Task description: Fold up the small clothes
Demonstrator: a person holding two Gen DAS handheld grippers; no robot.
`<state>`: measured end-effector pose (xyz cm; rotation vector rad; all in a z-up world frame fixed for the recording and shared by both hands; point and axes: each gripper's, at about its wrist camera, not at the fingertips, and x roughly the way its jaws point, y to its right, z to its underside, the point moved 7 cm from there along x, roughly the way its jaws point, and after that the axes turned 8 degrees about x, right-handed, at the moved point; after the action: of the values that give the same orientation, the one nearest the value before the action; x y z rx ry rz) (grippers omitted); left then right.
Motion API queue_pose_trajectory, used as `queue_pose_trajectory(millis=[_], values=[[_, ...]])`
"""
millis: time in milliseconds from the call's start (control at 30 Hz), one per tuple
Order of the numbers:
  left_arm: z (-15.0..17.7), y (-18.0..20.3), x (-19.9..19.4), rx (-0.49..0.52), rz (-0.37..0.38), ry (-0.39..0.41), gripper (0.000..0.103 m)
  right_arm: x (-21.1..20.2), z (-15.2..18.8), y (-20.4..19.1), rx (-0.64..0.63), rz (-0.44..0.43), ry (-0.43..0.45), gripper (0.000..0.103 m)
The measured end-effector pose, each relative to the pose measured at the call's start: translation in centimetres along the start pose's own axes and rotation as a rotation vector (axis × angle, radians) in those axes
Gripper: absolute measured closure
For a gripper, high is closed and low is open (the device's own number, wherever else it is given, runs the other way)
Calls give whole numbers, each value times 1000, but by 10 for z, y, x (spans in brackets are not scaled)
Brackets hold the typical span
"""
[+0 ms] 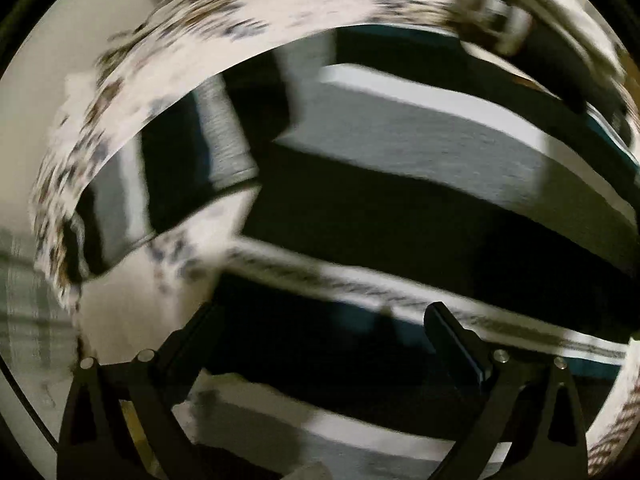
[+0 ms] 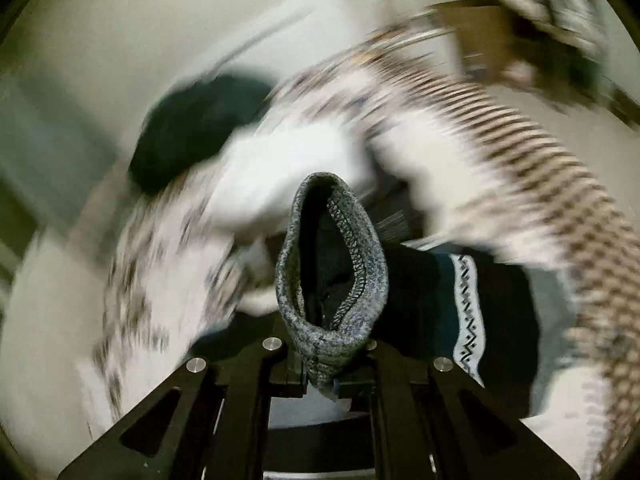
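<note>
In the left wrist view, a striped knit garment [image 1: 400, 152] in black, grey and white bands lies spread below, blurred by motion. My left gripper [image 1: 320, 332] hangs over it, open, its fingers [image 1: 452, 332] wide apart with nothing between them. In the right wrist view, my right gripper [image 2: 320, 380] is shut on the grey ribbed edge [image 2: 332, 260] of the garment, which stands up from the jaws as a loop. The body of the garment [image 2: 468, 320], black and teal with a white zigzag band, hangs off to the right.
A white cloth with brown and dark spots [image 1: 168, 52] covers the surface under the garment and shows as a streaked cloth [image 2: 152, 256] in the right wrist view. A dark rounded object [image 2: 192, 132] lies at the left. A brown box [image 2: 480, 32] sits far right.
</note>
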<state>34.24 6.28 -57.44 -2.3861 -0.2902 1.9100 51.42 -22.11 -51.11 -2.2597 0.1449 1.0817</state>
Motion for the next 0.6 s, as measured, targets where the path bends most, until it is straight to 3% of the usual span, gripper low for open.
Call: queue_pose_trajectory(millis=[67,200,367,600], values=[[6,-28,7,-48,-18,-6,0,54,44,-50,-131,20,-82,96],[18,-68,24,-130,-24,-34,0,128,122,-101,-287,66,-200,96],[27,-110,36,-217,-31,-52,0,177,163,-117,-372,105,-257,96],[31,-136,41,-282,-29,-62,0,193,200,-152,-450,124,-318,96]])
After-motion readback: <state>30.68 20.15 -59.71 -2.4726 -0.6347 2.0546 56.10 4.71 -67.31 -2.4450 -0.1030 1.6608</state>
